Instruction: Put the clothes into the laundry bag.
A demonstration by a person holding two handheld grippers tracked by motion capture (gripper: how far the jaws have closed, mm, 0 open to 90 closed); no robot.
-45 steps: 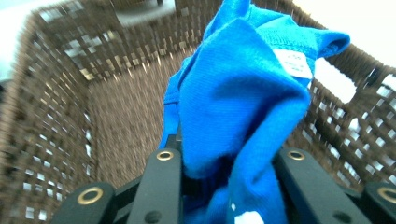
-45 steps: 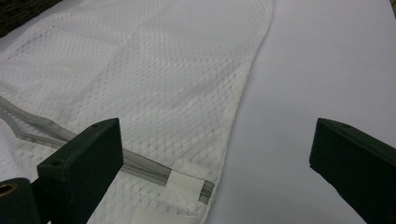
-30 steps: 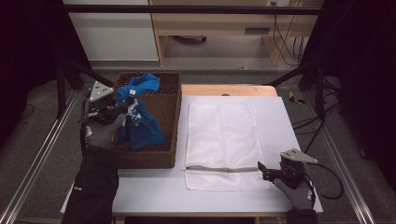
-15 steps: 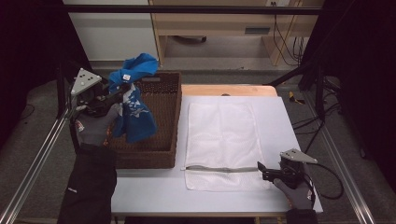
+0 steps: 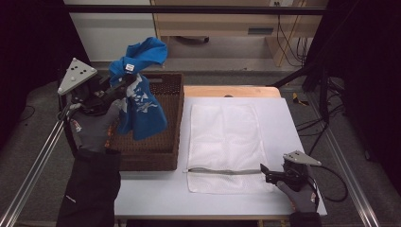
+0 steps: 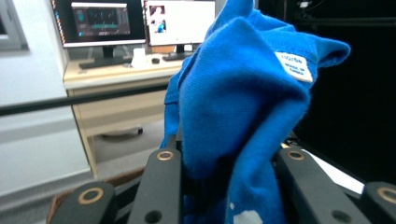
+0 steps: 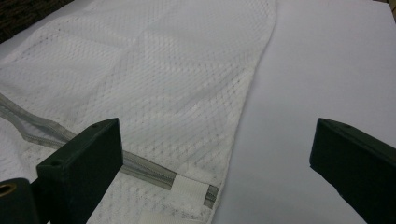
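Left tongs pinch crumpled blue garment, white label showing; right tongs spread beside mesh bag.

Pretty dim room, black curtains down both sides. Back wall has a light wooden desk with two lit monitors, grey floor underneath, and cables dangling on the right.

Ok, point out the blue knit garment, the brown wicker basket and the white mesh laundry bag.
blue knit garment (image 5: 142,106), high view, hanging printed part
brown wicker basket (image 5: 178,118), high view, right wall
white mesh laundry bag (image 5: 227,137), high view, middle of mesh
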